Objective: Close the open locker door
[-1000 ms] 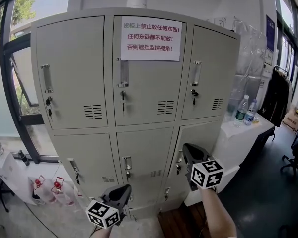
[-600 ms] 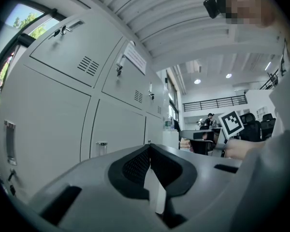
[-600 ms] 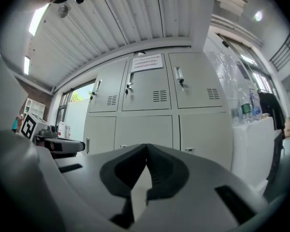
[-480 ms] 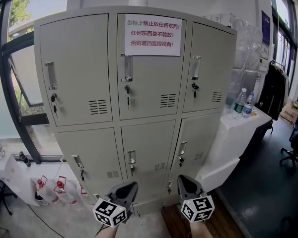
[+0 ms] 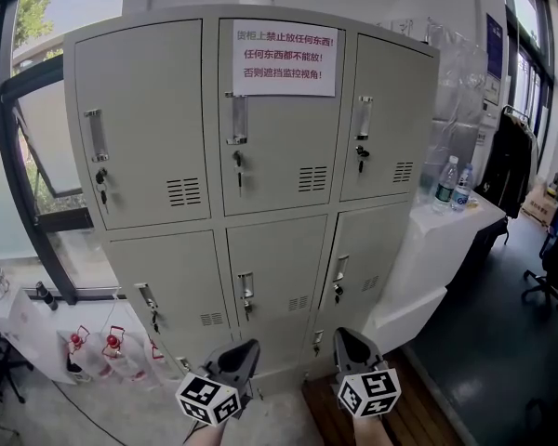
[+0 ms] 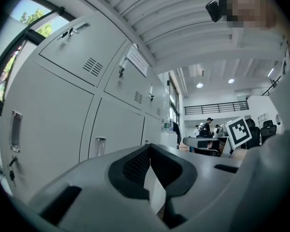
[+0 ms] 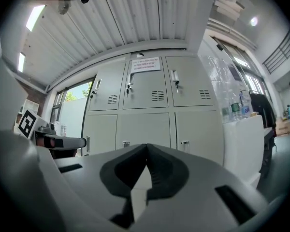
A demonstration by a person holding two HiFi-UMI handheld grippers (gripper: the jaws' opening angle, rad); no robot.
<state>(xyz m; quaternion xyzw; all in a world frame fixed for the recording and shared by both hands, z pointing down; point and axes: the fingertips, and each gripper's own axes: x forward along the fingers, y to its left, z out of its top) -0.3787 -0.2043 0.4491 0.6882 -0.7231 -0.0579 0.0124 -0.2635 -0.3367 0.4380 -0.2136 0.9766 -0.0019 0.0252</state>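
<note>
The grey locker cabinet (image 5: 260, 156) stands in front of me, three columns of doors. Every door in view lies flush with its frame, among them the middle right door (image 5: 367, 258) with its handle (image 5: 338, 269). My left gripper (image 5: 246, 347) hangs low before the bottom row, shut and empty; in the left gripper view its tips (image 6: 149, 146) meet. My right gripper (image 5: 347, 334) is low beside it, also shut with nothing held, tips (image 7: 146, 146) touching and a short way off the lockers (image 7: 150, 105).
A paper notice (image 5: 284, 59) hangs on the top middle door. Right of the cabinet stands a white table (image 5: 446, 240) with two bottles (image 5: 444, 186). A window frame (image 5: 9, 156) is at left, small bottles (image 5: 112, 342) on the floor, an office chair (image 5: 549, 286) far right.
My right gripper has dropped from beside the middle right door's handle down to the left gripper's level. The left gripper has hardly moved. The head view has drawn back a little.
</note>
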